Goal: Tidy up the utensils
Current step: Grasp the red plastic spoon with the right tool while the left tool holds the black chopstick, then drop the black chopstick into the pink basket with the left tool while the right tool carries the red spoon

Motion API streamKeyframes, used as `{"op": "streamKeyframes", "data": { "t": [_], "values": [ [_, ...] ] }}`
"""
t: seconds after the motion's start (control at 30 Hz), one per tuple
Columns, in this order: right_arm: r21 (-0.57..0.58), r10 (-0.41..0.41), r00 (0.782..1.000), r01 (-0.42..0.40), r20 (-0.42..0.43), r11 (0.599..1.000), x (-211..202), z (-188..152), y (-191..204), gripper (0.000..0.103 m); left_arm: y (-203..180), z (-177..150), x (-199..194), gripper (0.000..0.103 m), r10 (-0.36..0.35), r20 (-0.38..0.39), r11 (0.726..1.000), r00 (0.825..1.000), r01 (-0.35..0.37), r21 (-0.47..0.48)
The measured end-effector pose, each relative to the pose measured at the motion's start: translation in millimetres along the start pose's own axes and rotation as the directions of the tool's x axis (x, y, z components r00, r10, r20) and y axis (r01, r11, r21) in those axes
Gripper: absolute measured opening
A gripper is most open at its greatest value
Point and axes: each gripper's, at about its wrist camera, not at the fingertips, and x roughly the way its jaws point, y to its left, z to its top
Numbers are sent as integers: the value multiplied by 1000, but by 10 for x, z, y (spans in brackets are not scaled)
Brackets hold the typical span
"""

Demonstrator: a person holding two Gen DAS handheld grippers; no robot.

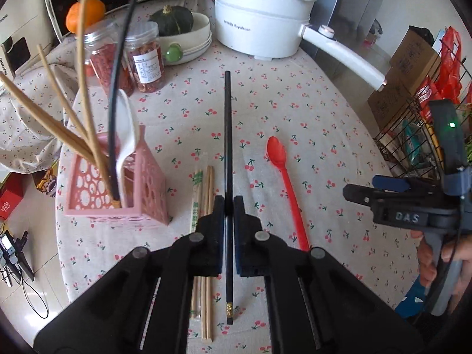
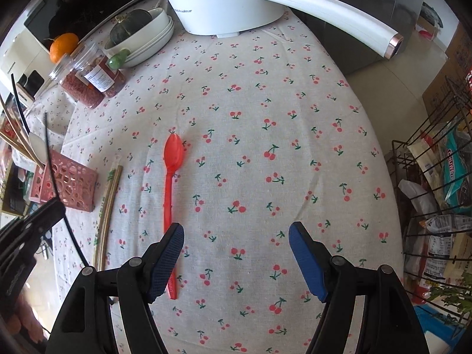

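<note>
Black lacquer chopstick (image 1: 227, 147) clenched between my left fingers (image 1: 216, 221), the pads pressed flat on either side of its shaft, gold-banded end hanging nearest me. It looks clear of the cherry-print counter (image 1: 295, 112), though the lens makes that hard to swear to.

Step in hand, as I judge it: carrying this stick to the pink holder (image 1: 118, 203), which stands just to the left on the counter. Already in it: several wooden chopsticks (image 1: 85, 94), one black chopstick (image 1: 118, 67), a white spoon (image 1: 126, 135).

Right fingers (image 2: 306, 259) released, spread wide, hovering over bare cloth with nothing between them. The red spoon (image 2: 171, 177) lies on the counter, its handle end passing just under my right hand's left pad.

Still loose: a wrapped pair and two bare wooden chopsticks (image 1: 208, 194) lying beside the holder, partly beneath my left hand.

Next move calls for swinging left, tipping the stick upright, and lowering it into an open part of the holder without knocking the leaning sticks. Holder looks light; it could tip.
</note>
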Motion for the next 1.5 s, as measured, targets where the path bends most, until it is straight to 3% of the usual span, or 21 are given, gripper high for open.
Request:
{"op": "streamKeyframes", "data": {
  "t": [0.1, 0.17, 0.3, 0.43, 0.63, 0.87, 1.1, 1.23, 1.5],
  "values": [
    [-17, 18, 1000, -18, 1, 1000, 70, 23, 158, 74, 176, -179, -238, 6, -23, 83, 999, 996, 25, -26],
    [-32, 23, 1000, -23, -3, 999, 134, 37, 265, 72, 315, -221, -241, 6, -55, 78, 995, 995, 61, -75],
    [-49, 64, 997, -66, -34, 997, 315, 103, 447, 46, 398, -218, -250, 6, -62, 93, 994, 994, 71, -87],
    [-62, 60, 996, -64, -70, 996, 542, 196, 601, 27, 455, -259, -292, 6, -79, 92, 992, 993, 87, -89],
    [-87, -12, 999, 8, -52, 996, 710, 284, 744, 9, 487, -300, -343, 6, -85, 97, 992, 992, 93, -81],
    [-123, -21, 1000, 22, 16, 992, 600, 289, 857, 8, 509, -310, -398, 6, -78, 115, 993, 990, 88, -83],
    [-101, 100, 983, -84, 157, 991, 43, 257, 806, 8, 468, -309, -569, 6, -79, 161, 994, 984, 89, -56],
    [-132, 162, 960, -134, 227, 982, -247, 154, 885, 8, 437, -305, -665, 6, -83, 192, 995, 978, 93, -45],
    [-121, 293, 889, -267, 352, 956, -764, -47, 748, 8, 459, -256, -897, 6, -89, 283, 992, 955, 110, -60]
  ]
}}
